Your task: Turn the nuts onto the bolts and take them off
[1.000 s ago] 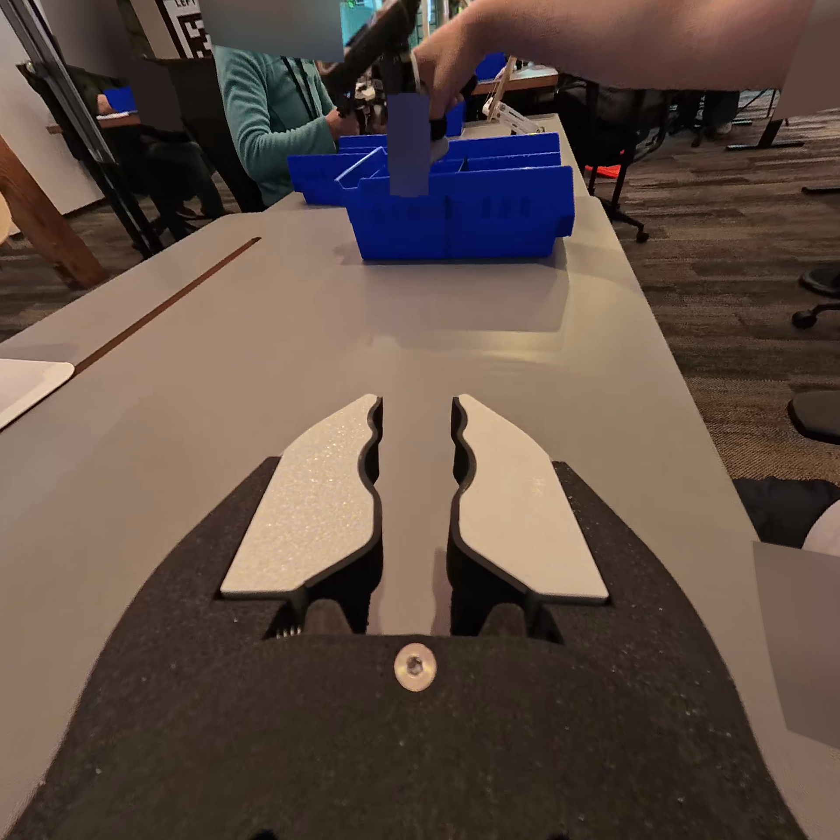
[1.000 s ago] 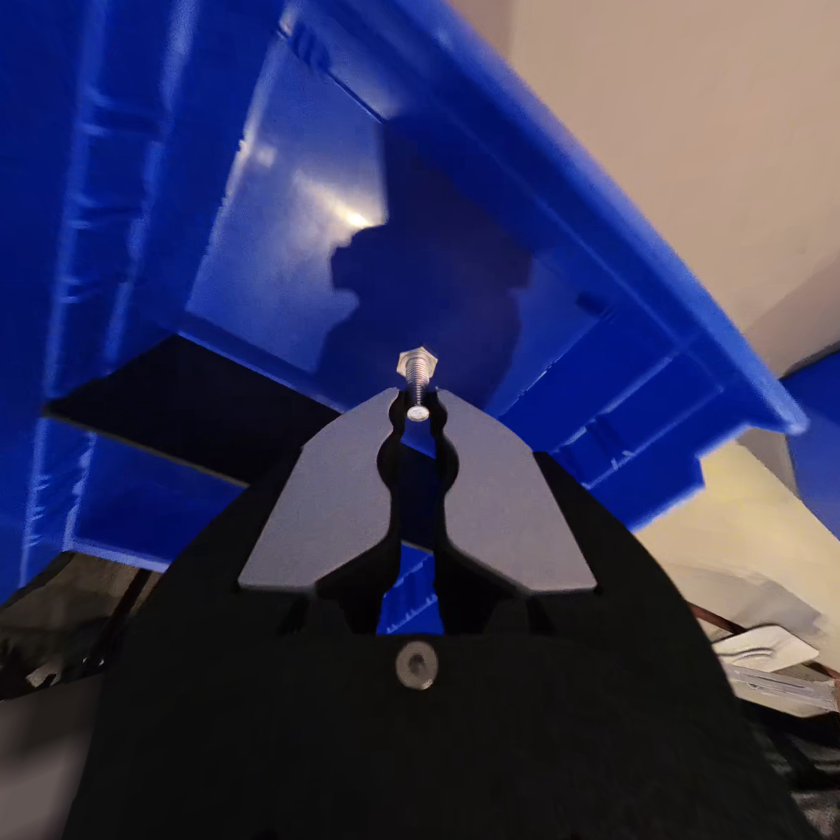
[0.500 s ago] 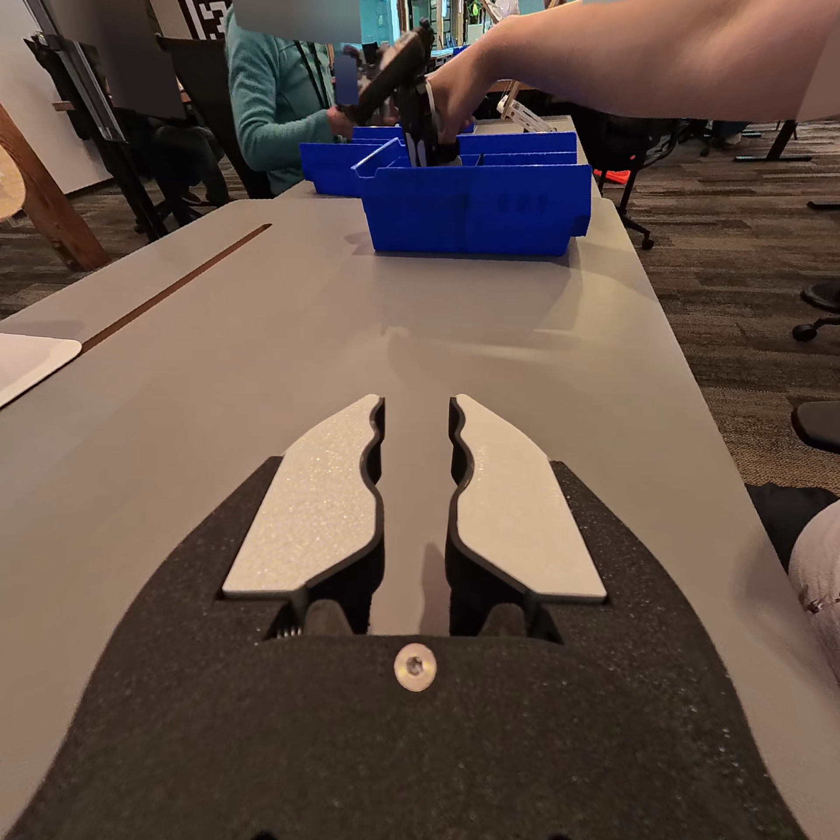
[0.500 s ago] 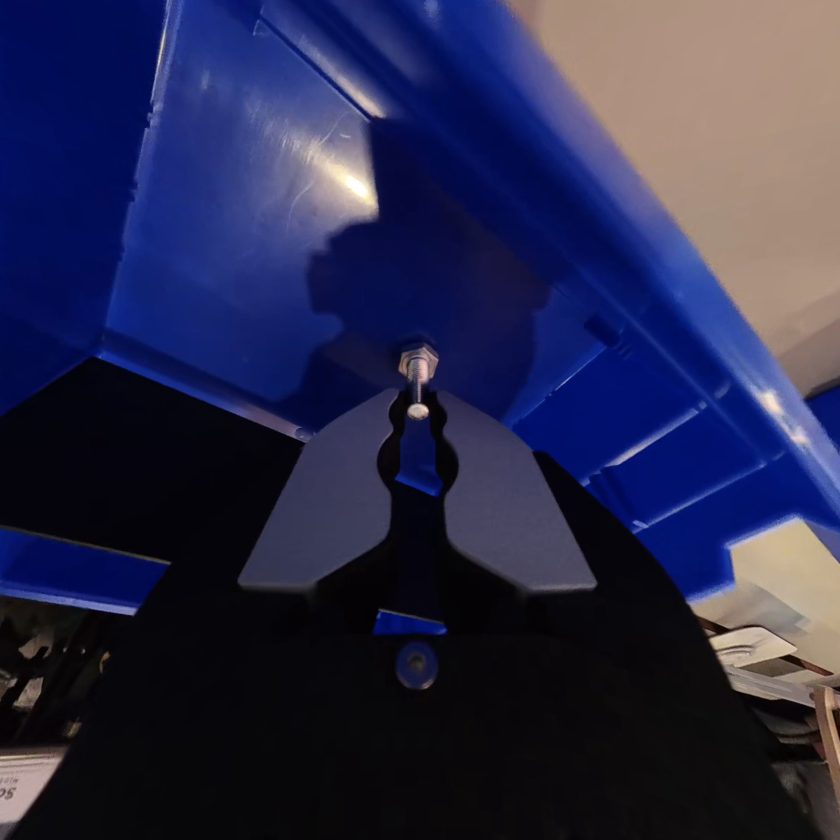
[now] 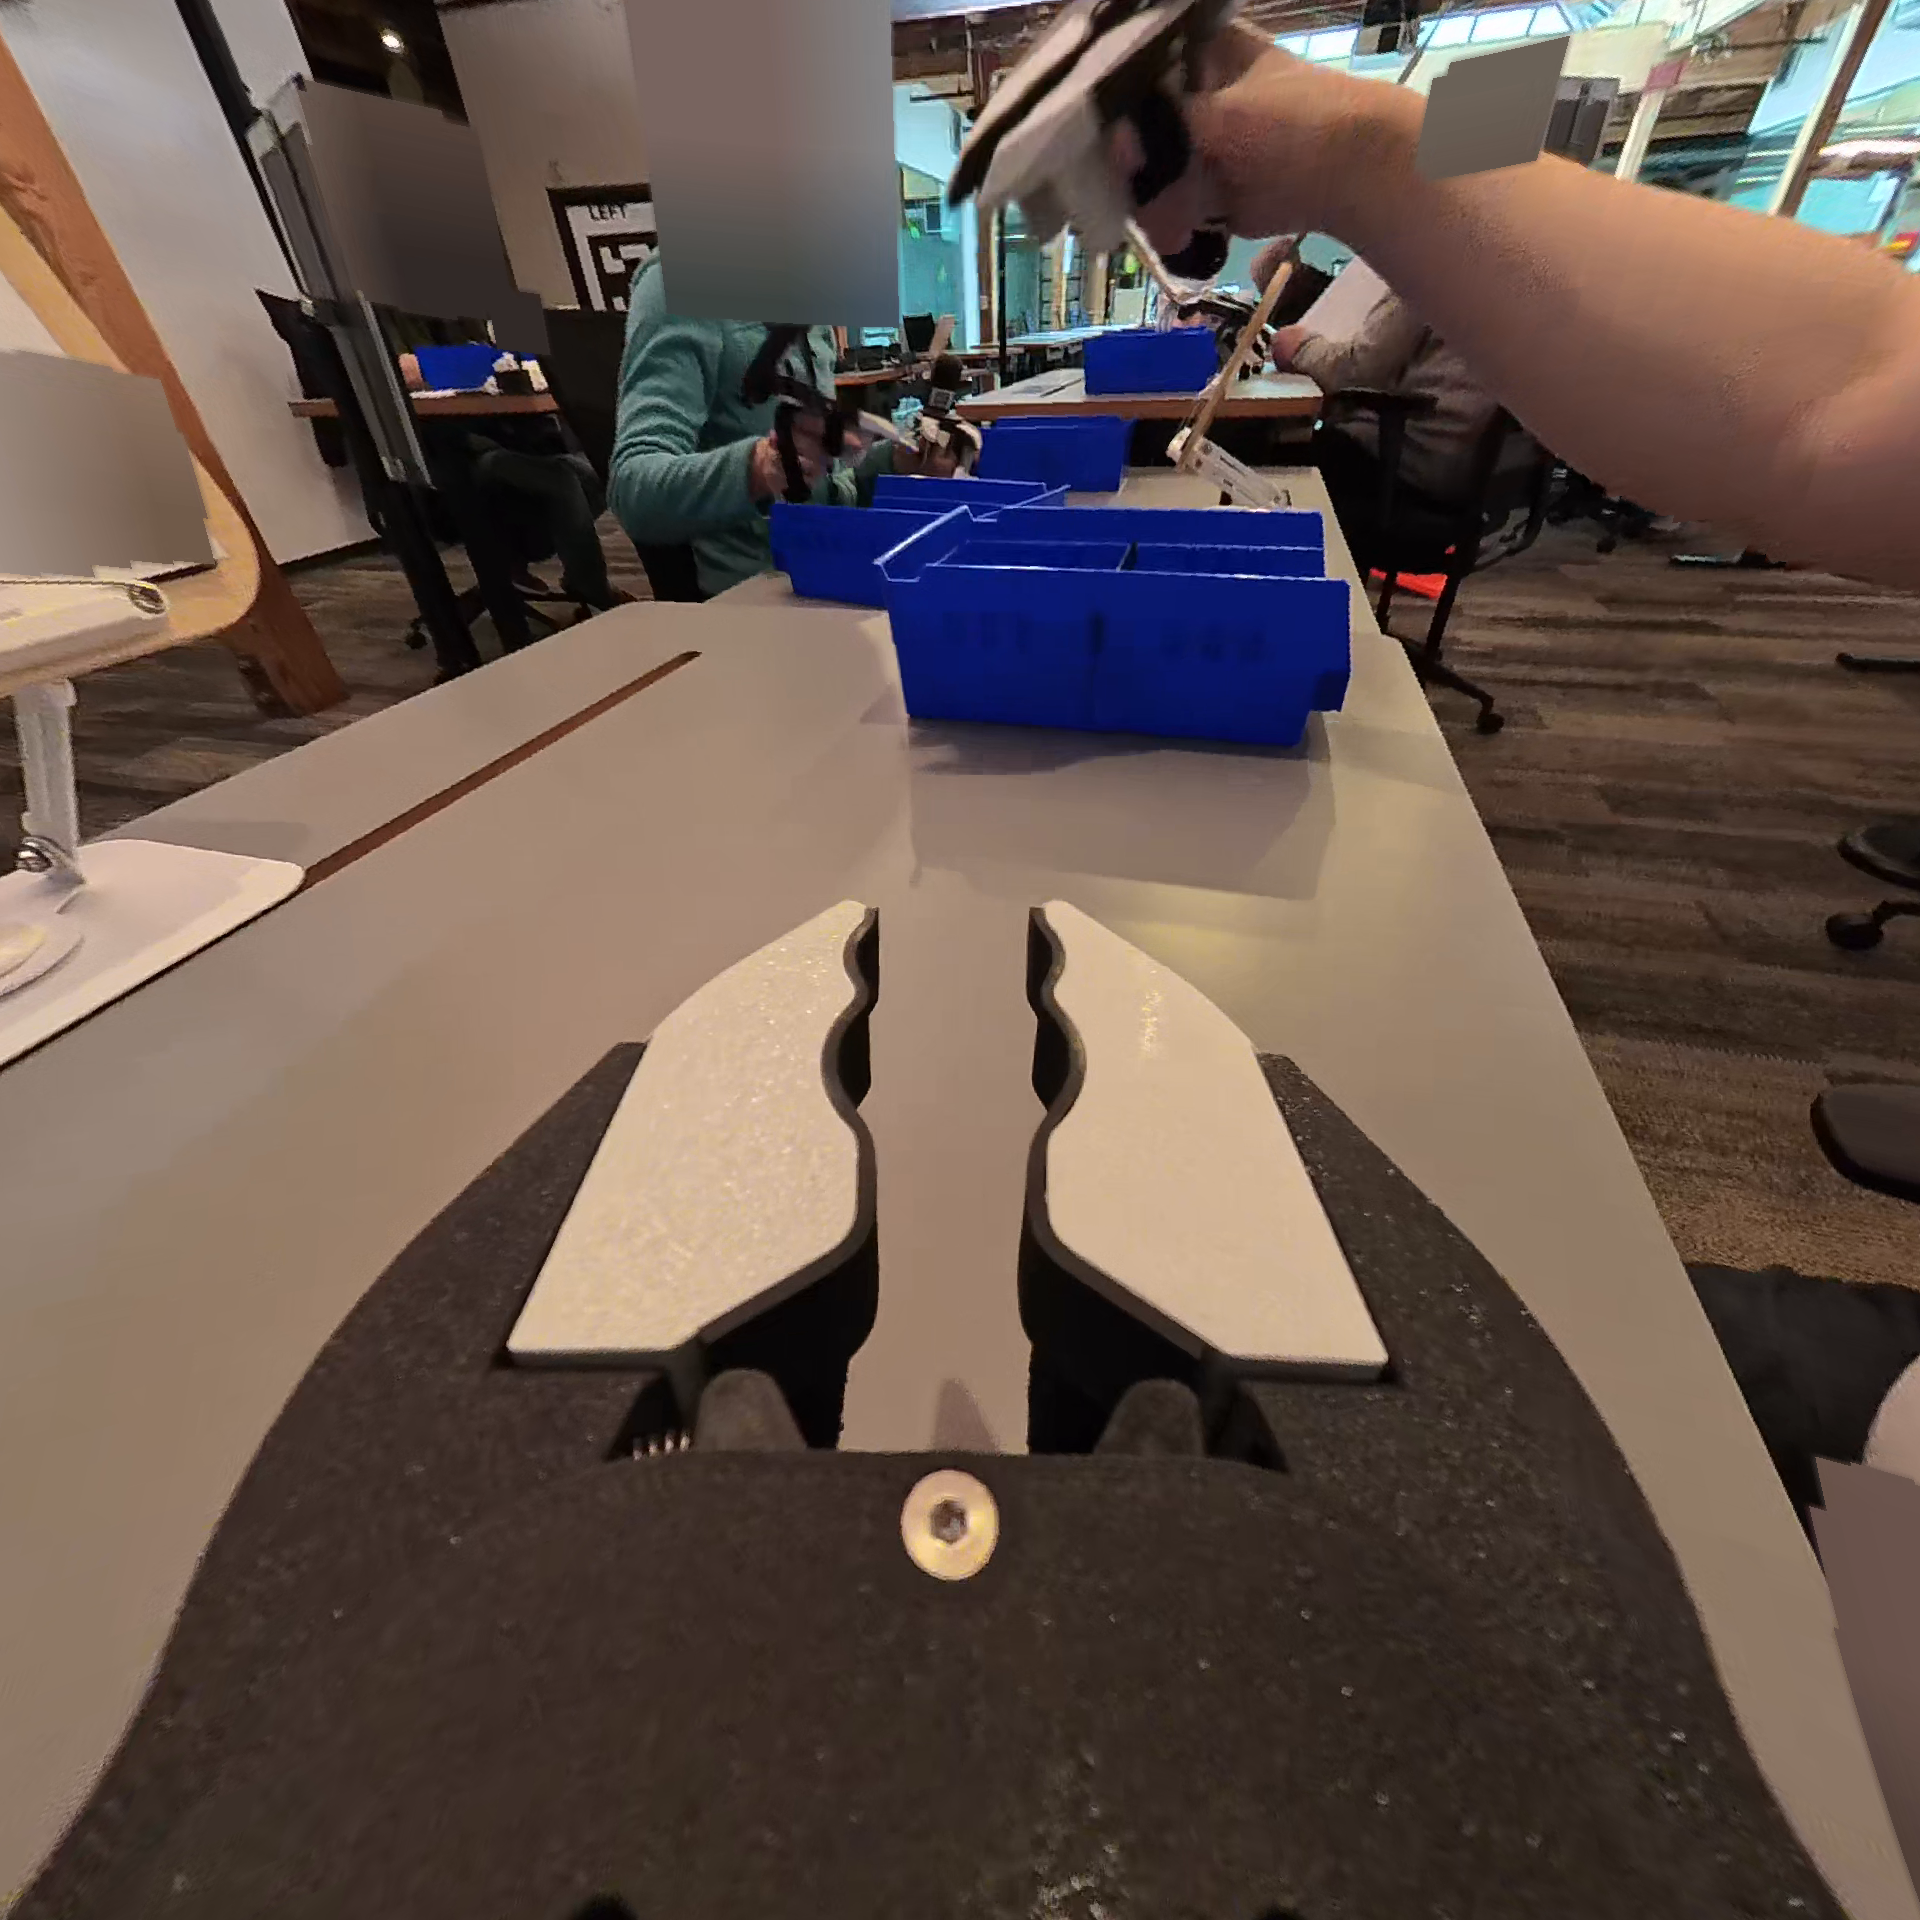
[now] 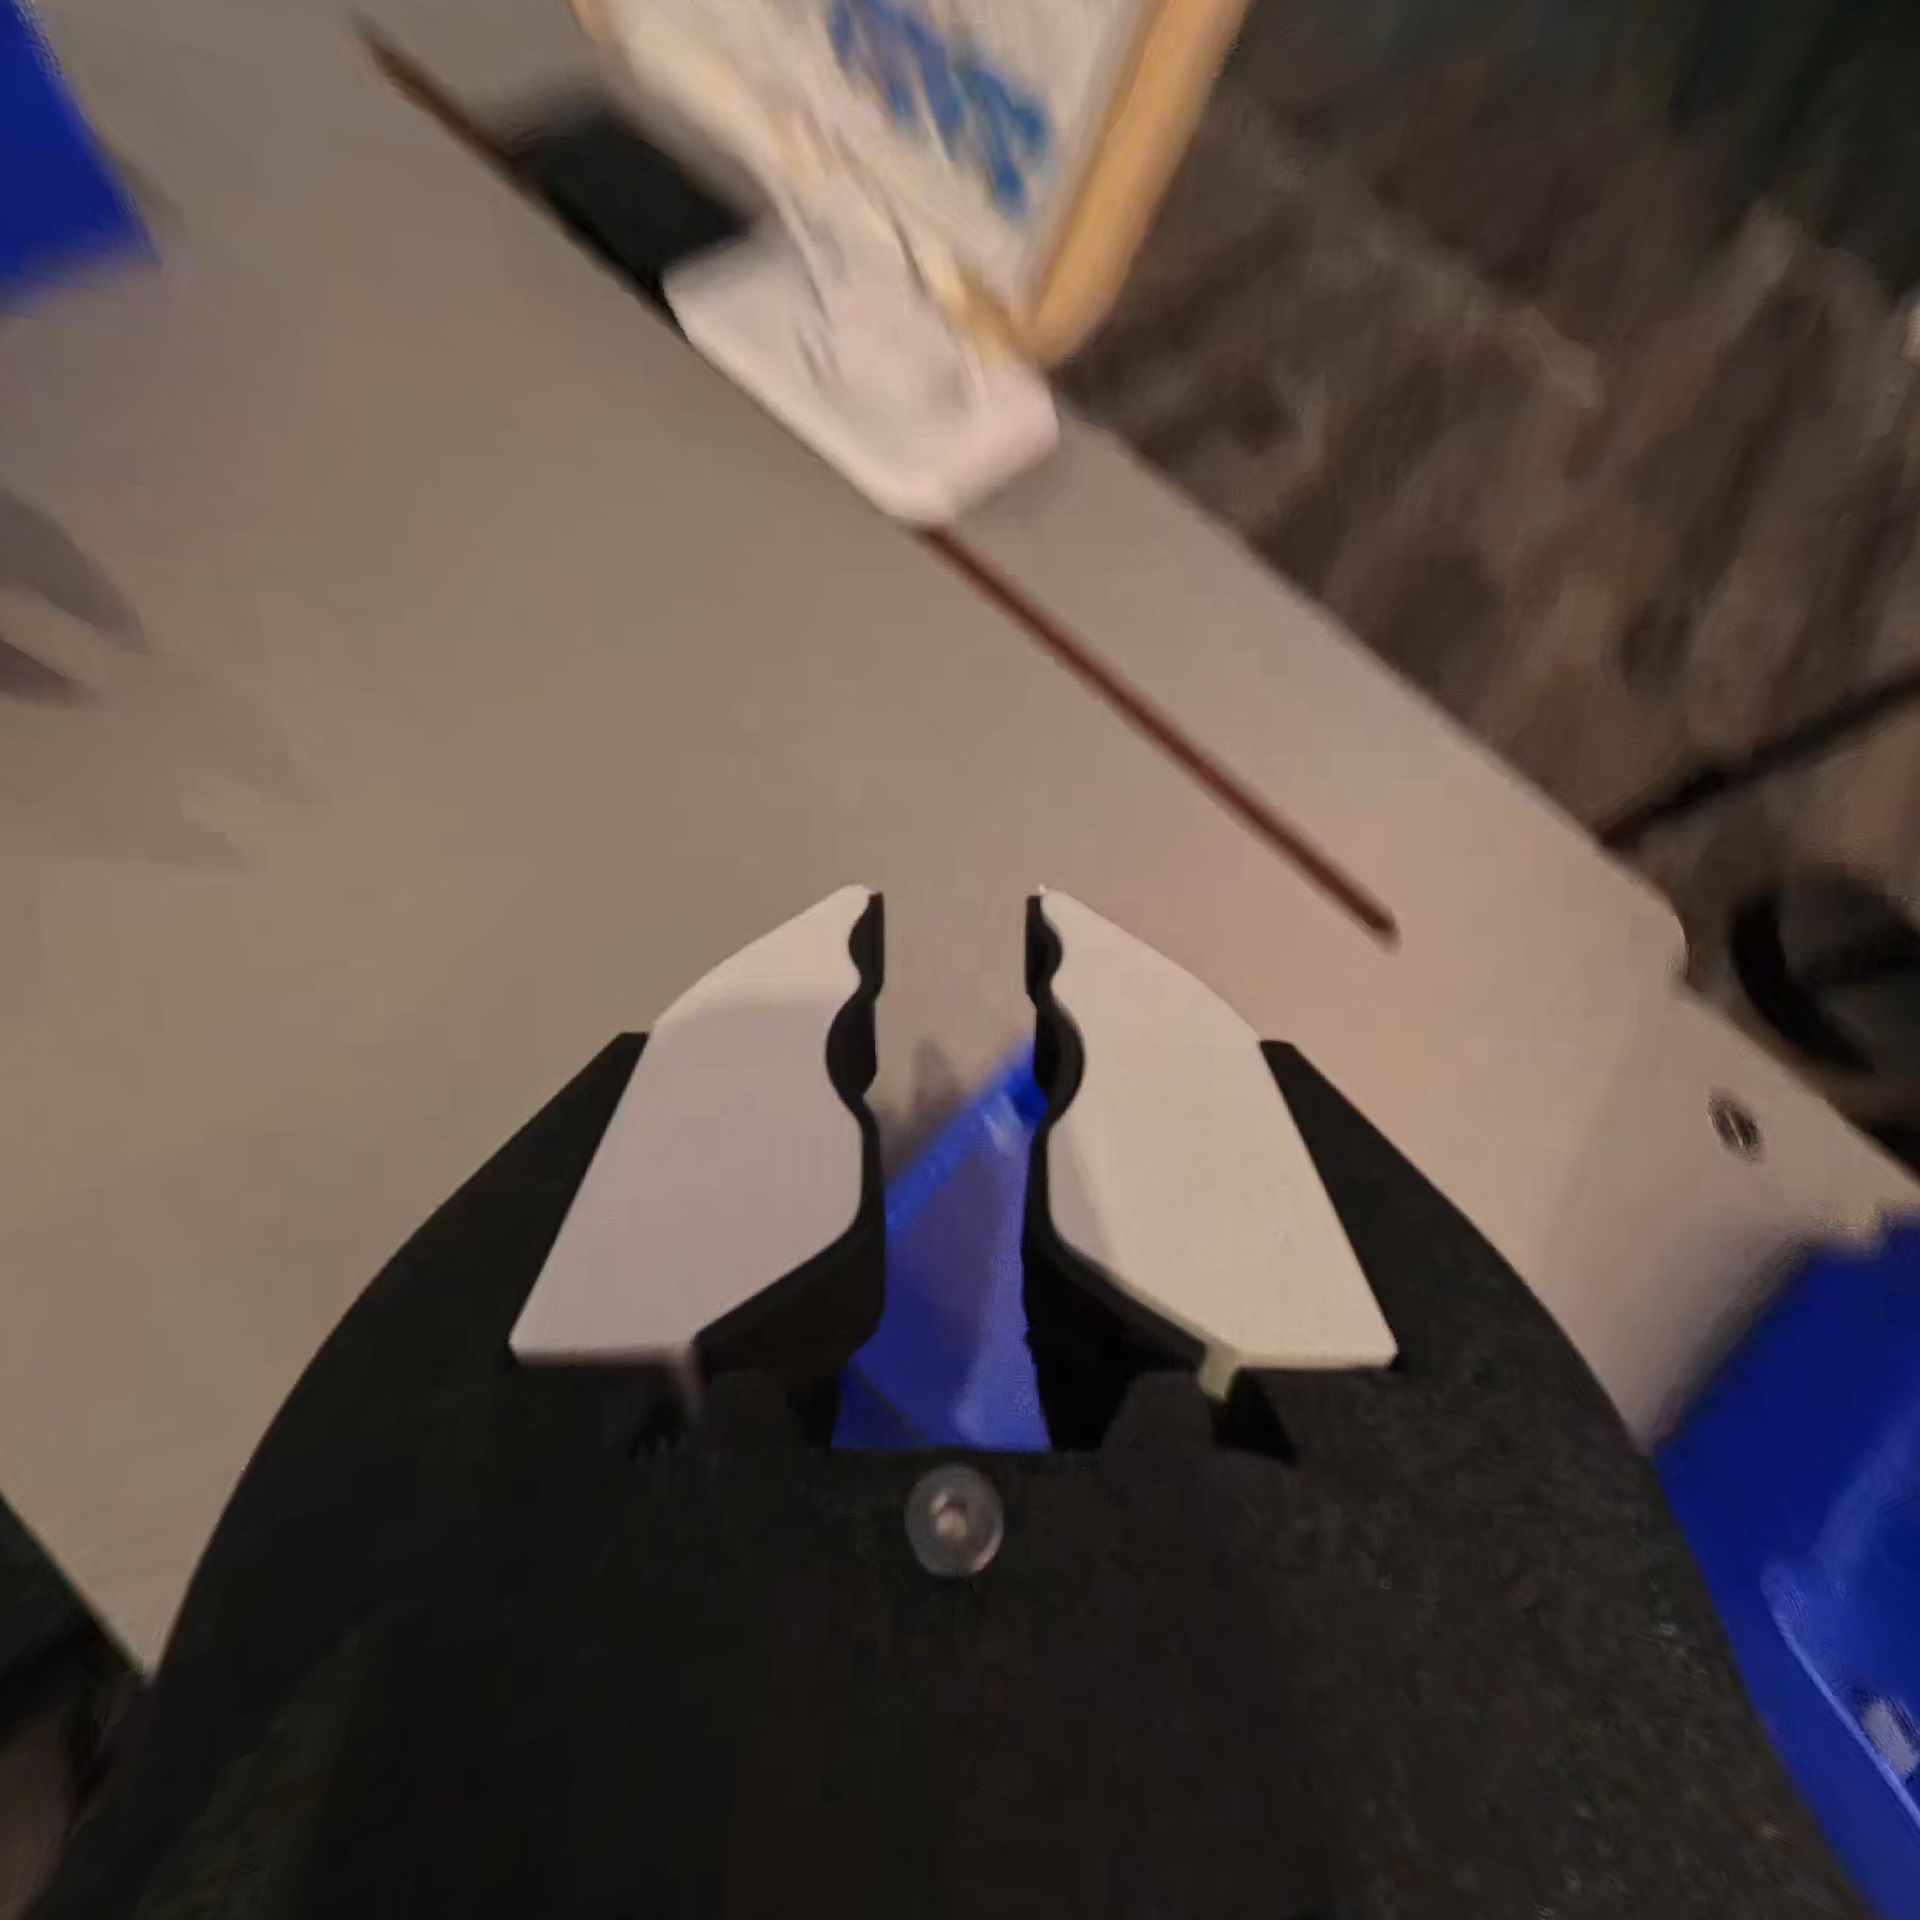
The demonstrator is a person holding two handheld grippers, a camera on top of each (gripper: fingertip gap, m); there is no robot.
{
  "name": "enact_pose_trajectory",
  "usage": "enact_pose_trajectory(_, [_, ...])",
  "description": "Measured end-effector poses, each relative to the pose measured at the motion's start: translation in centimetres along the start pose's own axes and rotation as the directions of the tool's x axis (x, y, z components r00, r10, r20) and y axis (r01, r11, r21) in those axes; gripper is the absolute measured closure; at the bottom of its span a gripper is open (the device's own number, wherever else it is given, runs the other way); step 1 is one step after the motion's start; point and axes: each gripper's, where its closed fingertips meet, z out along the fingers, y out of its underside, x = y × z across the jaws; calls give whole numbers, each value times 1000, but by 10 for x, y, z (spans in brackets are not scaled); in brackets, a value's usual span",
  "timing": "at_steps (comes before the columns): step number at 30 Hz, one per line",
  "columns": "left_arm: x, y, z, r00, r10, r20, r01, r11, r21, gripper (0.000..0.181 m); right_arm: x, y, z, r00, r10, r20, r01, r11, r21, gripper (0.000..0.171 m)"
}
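My left gripper [image 5: 951, 925] is open and empty, low over the grey table [image 5: 623, 935]. A blue divided bin [image 5: 1112, 655] stands ahead of it on the table. My right gripper [image 6: 954, 914] is open with nothing between its fingertips. It hangs above the table, and part of a blue bin [image 6: 951, 1278] shows below through its gap. In the left wrist view the right gripper [image 5: 1081, 135] is raised high above the bin, held by a hand, and blurred. No bolt or nut shows in either view now.
More blue bins [image 5: 1049, 452] stand behind the first. A white base with a wooden stand [image 6: 894, 343] sits by a brown slot [image 6: 1143, 717] in the table. A person in a teal top [image 5: 686, 447] sits at the far end. Office chairs stand on the carpet to the right. The left gripper's tips are roughly 40 cm from the right gripper's.
My right gripper was shut on a bolt with a nut inside the blue bin. It has opened, the bolt has left its grasp, and it has risen out of the bin. My left gripper stayed.
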Motion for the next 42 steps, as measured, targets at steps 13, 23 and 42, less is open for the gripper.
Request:
enact_pose_trajectory(13, [-49,-28,-161,847,-120,518,267,938,-219,150,-183,-41,63,948,-100,302,-11,938,347,139])
enact_pose_trajectory(23, [-147,54,-285,533,-192,824,603,769,-211,155,-214,-50,85,923,-138,359,31,957,289,140])
enact_pose_trajectory(42, [-190,156,-258,516,-12,856,742,505,-440,156,-207,-24,82,928,-118,352,52,980,192,140])
